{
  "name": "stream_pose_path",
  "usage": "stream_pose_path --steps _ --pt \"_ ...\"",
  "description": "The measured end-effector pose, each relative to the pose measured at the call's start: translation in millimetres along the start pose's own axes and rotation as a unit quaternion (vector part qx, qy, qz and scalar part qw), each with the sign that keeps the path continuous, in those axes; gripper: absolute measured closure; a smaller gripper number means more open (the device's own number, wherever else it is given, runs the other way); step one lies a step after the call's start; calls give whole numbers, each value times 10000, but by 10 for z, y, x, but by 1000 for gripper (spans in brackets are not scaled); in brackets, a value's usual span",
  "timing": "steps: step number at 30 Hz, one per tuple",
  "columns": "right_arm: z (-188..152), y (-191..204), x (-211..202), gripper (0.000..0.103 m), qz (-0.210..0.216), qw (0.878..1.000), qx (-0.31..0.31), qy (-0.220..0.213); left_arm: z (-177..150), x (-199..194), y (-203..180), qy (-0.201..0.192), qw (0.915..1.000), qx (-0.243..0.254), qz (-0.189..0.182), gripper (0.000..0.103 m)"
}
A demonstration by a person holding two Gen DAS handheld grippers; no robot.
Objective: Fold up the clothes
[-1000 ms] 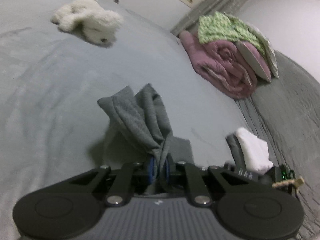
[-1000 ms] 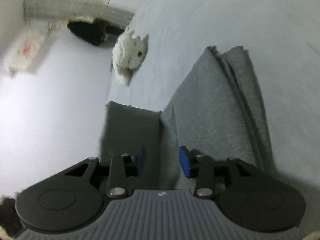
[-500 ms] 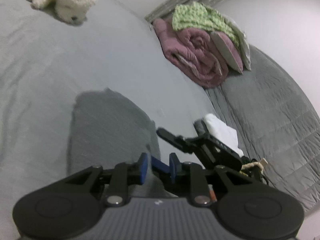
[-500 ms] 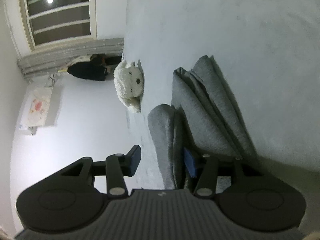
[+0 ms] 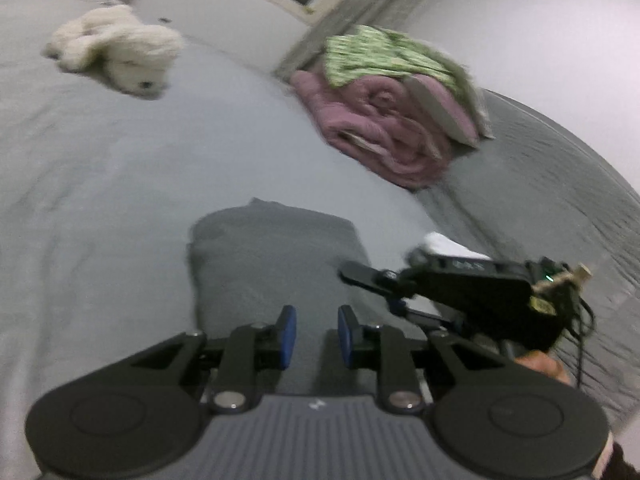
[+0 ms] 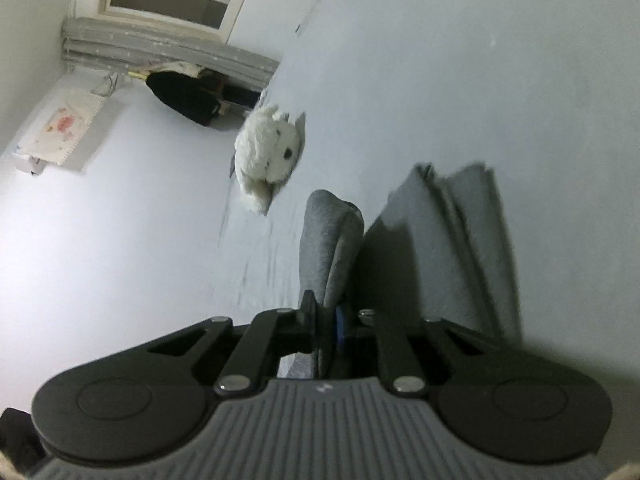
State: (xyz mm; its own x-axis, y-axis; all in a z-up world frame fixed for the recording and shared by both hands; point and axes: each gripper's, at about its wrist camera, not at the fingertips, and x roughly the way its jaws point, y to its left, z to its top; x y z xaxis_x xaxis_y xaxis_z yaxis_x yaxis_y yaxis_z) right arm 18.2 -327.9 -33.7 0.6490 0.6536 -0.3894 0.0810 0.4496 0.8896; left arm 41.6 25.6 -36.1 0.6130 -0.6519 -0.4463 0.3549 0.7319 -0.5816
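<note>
A grey garment (image 5: 276,256) lies folded flat on the pale grey bed sheet (image 5: 100,168). My left gripper (image 5: 316,328) hovers over its near edge, open by a narrow gap with nothing between the blue pads. In the right wrist view the same grey garment (image 6: 452,240) has one edge lifted into a fold (image 6: 328,240). My right gripper (image 6: 326,320) has that fold between its jaws, which are closing and pinch the cloth. The right gripper's body (image 5: 460,292) shows at the garment's right side in the left wrist view, held by a hand.
A white plush toy (image 5: 120,48) lies far left on the bed. A rolled pink blanket (image 5: 384,128) with a green cloth (image 5: 384,56) and a pillow sits at the back right. A white folded cloth (image 5: 444,244) lies beside a grey quilt (image 5: 560,200).
My left gripper let go of the grey cloth it held bunched up, and the cloth now lies flat. My right gripper's jaws went from wide apart to pinching a fold of the garment.
</note>
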Motion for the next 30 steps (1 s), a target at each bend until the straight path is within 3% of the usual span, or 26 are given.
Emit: stream_pose_path --steps 8,13,16,20,25,30 --pt "199 -256 -39 91 -628 9980 55 13 -232 425 -322 597 9962 603 -177 82" --pt "214 -125 -5 85 -954 9947 -345 -148 -291 496 -425 619 9944 852 -81 81" --pt "150 98 -3 84 -1448 9823 -1137 -344 -289 499 -435 608 9945 849 -86 81" --pt "22 362 53 84 -1955 9545 -2148 -680 -296 472 -425 629 9944 843 -115 81" --pt "-122 500 64 79 -2131 9298 -2833 -990 -325 461 -454 681 9934 903 -195 81" --pt "-166 518 305 79 -1972 9207 -3296 -688 -326 454 -477 763 9925 904 -322 81"
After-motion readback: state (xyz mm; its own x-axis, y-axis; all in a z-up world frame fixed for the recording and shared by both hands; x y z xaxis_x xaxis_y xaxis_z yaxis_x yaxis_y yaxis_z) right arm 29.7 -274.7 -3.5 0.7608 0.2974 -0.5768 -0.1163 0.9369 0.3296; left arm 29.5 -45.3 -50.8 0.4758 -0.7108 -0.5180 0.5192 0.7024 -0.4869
